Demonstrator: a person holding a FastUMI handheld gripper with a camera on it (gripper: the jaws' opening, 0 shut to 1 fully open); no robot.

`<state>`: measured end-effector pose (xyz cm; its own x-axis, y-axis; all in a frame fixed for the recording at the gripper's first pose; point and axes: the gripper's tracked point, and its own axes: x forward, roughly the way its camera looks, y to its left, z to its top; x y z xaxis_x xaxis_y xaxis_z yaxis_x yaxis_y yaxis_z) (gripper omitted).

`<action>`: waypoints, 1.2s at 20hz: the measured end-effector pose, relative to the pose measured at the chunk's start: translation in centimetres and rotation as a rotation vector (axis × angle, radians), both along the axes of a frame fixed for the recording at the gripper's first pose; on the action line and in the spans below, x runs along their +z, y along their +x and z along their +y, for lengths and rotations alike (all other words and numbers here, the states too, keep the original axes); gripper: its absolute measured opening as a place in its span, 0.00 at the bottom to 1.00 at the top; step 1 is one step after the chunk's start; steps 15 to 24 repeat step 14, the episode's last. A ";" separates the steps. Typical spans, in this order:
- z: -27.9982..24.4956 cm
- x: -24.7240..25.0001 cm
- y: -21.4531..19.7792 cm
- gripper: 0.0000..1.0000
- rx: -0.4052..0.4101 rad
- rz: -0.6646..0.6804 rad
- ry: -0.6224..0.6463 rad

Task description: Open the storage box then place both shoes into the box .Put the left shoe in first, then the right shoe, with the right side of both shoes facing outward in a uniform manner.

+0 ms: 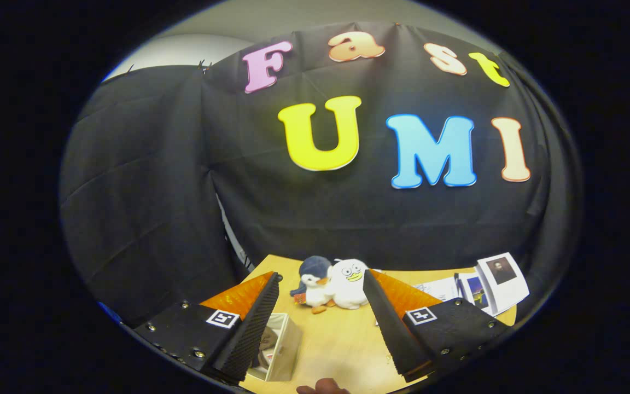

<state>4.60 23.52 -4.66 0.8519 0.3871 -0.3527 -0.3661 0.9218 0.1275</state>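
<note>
You're holding gripper (321, 287) spread, empty, above storage box (282, 347); box looking light, rigid: grip rim wall.

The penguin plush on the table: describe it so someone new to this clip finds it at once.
Start at the wooden table in front of the black cloth wall. Beyond the open claw, near the table's far edge, two plush toys lie together. The penguin plush is the dark blue one with a white belly and orange beak and feet, pressed against a rounder, all-white plush with a yellow beak.
</note>
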 end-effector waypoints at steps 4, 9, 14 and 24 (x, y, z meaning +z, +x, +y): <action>-4.9 4.3 0.8 0.95 -0.113 -0.141 0.002; -8.1 6.3 -0.5 0.95 -0.182 -0.212 0.011; -12.2 7.6 -0.4 0.95 -0.276 -0.274 0.022; -12.2 7.6 -0.4 0.95 -0.276 -0.274 0.022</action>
